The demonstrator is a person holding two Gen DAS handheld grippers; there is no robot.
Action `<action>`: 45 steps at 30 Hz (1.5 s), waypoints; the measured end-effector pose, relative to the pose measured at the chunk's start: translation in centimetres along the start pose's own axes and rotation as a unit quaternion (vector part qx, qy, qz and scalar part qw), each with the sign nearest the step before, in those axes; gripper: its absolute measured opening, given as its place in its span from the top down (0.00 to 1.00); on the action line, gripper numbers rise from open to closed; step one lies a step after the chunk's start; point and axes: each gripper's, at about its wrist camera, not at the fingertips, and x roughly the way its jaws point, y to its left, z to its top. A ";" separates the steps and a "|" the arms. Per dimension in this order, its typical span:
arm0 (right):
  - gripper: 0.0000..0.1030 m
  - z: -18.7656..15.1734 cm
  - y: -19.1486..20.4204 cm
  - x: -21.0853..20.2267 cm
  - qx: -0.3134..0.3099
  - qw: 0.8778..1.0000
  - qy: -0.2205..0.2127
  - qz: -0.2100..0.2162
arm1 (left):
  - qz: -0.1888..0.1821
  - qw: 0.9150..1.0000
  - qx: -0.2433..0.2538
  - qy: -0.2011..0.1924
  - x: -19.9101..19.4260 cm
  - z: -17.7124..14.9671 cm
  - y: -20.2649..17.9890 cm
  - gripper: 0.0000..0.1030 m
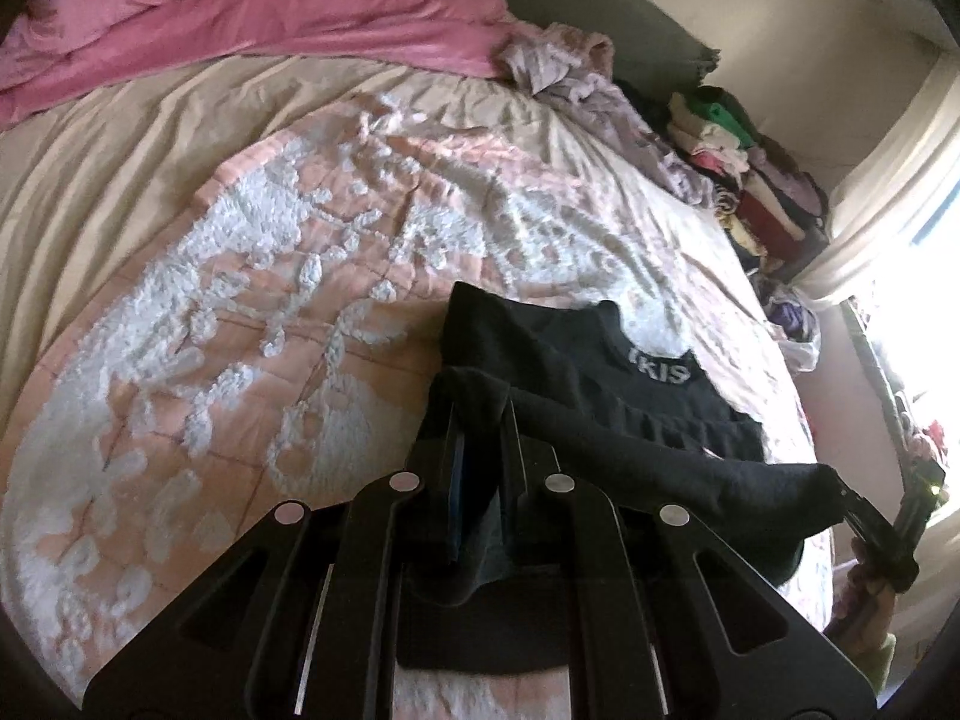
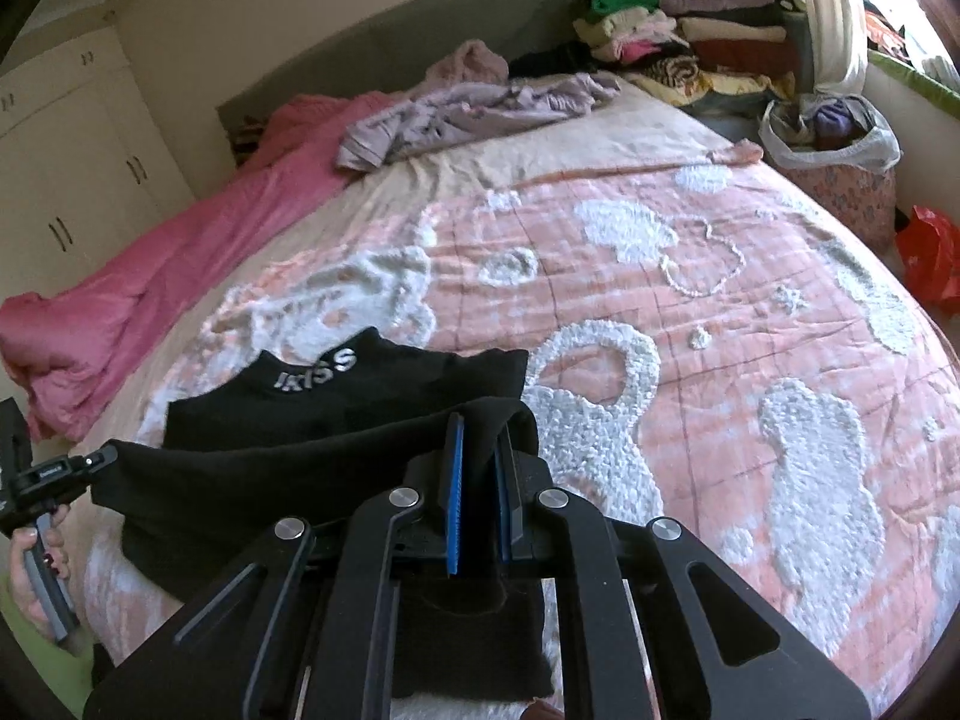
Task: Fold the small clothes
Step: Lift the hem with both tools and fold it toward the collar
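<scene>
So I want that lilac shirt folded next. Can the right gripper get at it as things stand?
Probably not yet: the right gripper is shut on the black garment, and the lilac shirt lies far up the bed.

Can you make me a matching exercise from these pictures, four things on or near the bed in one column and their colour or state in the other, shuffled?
Things:
1. duvet
2. garment
3. bag
4. folded clothes

Descriptions:
A. black, held at both ends
B. stacked at the far end of the bed
C. pink, bunched along the bed's edge
D. red, off the bed's side

Pairs: 1-C, 2-A, 3-D, 4-B. The left gripper and right gripper each clamp the garment.
</scene>
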 end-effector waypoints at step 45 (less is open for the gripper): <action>0.83 -8.8 8.2 1.9 -0.182 0.981 0.062 0.001 | 0.071 0.969 0.238 0.007 2.4 -10.0 -7.6 0.85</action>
